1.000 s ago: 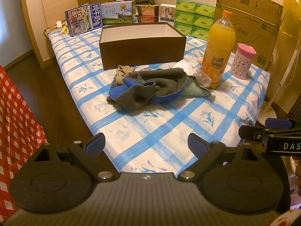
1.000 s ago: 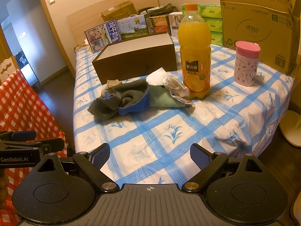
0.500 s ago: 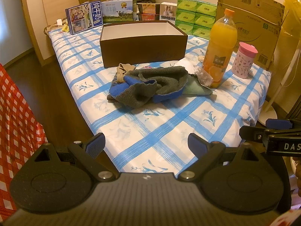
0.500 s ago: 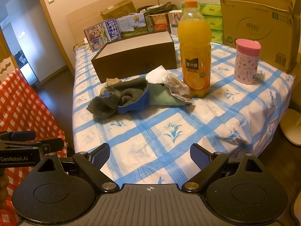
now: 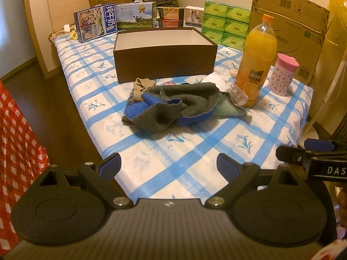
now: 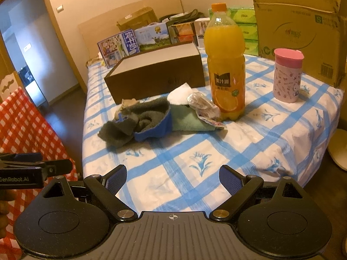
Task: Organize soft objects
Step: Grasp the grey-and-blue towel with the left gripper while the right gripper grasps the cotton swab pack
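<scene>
The left gripper (image 5: 168, 164) is spread wide with nothing between its blue-padded fingers (image 5: 112, 164), hanging over the near edge of the blue-and-white checked tablecloth (image 5: 195, 143). The right gripper (image 6: 173, 176) is equally wide apart and holds nothing, also above the cloth's near edge.

In the left wrist view, at 12 o'clock from the left gripper and well apart from it, lies the pile of soft things: a crumpled grey and blue towel (image 5: 171, 106), thick and fuzzy, its grey side folded over itself with bright blue showing along the edges. A beige sock (image 5: 141, 86) pokes out of the pile at 11 o'clock, and a pale green cloth (image 5: 227, 109) lies flat under the towel's edge at 3 o'clock. A white tissue (image 5: 214, 79) and a crinkled plastic wrapper (image 5: 236, 93) sit just beside the green cloth.

Behind the pile stands an open brown cardboard box (image 5: 164, 65) with a white inside. At 3 o'clock of the pile an orange juice bottle (image 5: 256, 60) stands upright, touching the wrapper, and a pink-lidded cup (image 5: 283, 74) stands further out at 3 o'clock. Milk cartons (image 5: 95, 25), green tissue packs (image 5: 225, 23) and a large cardboard carton (image 5: 288, 30) line the table's far side.
</scene>
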